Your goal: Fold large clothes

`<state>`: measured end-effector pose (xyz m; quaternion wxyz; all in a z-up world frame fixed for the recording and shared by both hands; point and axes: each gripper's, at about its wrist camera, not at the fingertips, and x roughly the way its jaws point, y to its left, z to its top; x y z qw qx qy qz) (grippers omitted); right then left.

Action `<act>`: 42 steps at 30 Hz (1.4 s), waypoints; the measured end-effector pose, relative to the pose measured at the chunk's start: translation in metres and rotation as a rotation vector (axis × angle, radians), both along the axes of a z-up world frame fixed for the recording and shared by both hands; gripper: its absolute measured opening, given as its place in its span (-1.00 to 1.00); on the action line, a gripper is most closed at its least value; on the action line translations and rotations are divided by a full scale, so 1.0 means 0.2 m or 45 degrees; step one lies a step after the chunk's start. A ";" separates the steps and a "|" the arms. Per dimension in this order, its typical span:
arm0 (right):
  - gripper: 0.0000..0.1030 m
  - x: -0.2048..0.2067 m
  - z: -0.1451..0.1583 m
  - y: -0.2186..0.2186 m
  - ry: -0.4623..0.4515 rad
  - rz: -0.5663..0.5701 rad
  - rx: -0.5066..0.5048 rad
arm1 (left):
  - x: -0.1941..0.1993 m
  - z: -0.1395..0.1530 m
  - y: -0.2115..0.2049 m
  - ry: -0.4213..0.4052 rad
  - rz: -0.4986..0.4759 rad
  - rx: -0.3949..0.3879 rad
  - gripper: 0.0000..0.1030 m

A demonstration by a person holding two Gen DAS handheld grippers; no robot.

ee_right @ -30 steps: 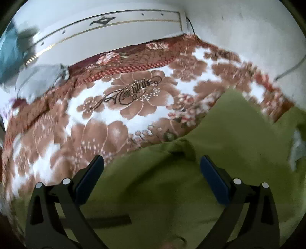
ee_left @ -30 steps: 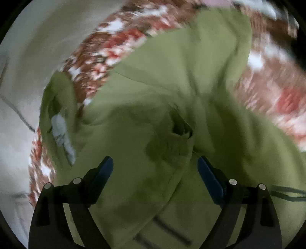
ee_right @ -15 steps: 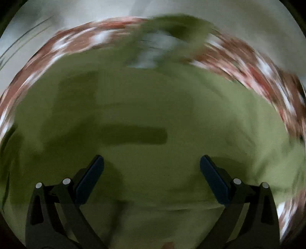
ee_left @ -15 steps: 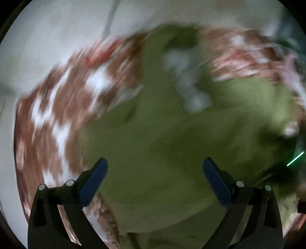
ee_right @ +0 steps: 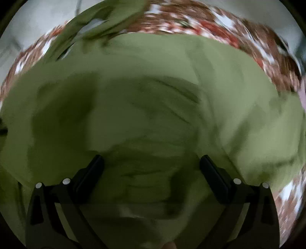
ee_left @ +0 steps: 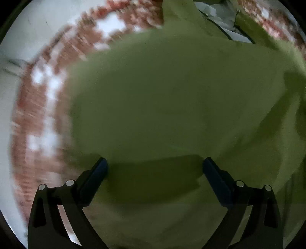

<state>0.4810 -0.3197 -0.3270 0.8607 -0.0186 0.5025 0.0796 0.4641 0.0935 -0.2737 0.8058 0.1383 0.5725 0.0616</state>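
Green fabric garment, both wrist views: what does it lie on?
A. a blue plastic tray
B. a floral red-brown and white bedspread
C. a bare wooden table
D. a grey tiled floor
B: the green fabric garment is spread over a floral red-brown and white bedspread showing around its edges.

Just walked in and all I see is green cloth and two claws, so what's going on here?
A person is folding a large green garment spread on a red-and-white floral bedspread, with a handheld claw in each hand. Both the left claw and the right claw are open, angled down over the cloth, with nothing gripped. A light inner lining shows at the garment's far end. The pictures are blurred.
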 end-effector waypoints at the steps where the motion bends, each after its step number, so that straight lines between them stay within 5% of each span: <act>1: 0.91 -0.01 0.05 -0.05 -0.015 -0.018 0.036 | -0.02 0.07 -0.05 -0.066 -0.017 0.099 0.89; 3: 0.91 -0.06 0.18 -0.22 -0.045 -0.083 0.104 | -0.10 0.25 -0.23 -0.210 -0.103 0.178 0.89; 9: 0.91 -0.15 0.44 -0.76 -0.088 -0.217 0.016 | -0.11 0.52 -0.90 -0.369 -0.248 -0.025 0.89; 12: 0.91 -0.16 0.44 -1.12 -0.026 -0.353 0.053 | -0.04 0.50 -1.21 -0.346 -0.262 -0.105 0.89; 16: 0.91 -0.16 0.43 -1.61 0.010 -0.589 -0.059 | 0.02 0.44 -1.63 -0.263 -0.311 -0.184 0.89; 19: 0.91 -0.11 0.39 -1.91 0.052 -0.660 0.009 | 0.10 0.32 -1.85 -0.187 -0.284 -0.192 0.90; 26: 0.91 -0.03 0.30 -2.34 0.094 -0.859 0.198 | 0.27 0.12 -2.05 -0.126 -0.223 -0.207 0.89; 32: 0.91 0.08 0.13 -2.67 0.167 -1.037 0.626 | 0.40 -0.19 -2.08 0.106 -0.155 -0.375 0.90; 38: 0.91 0.16 0.00 -2.84 0.206 -1.125 0.881 | 0.36 -0.29 -2.11 0.025 -0.190 -0.309 0.92; 42: 0.91 0.22 -0.02 -2.90 0.187 -1.142 0.897 | 0.30 -0.28 -2.10 -0.033 -0.195 -0.342 0.92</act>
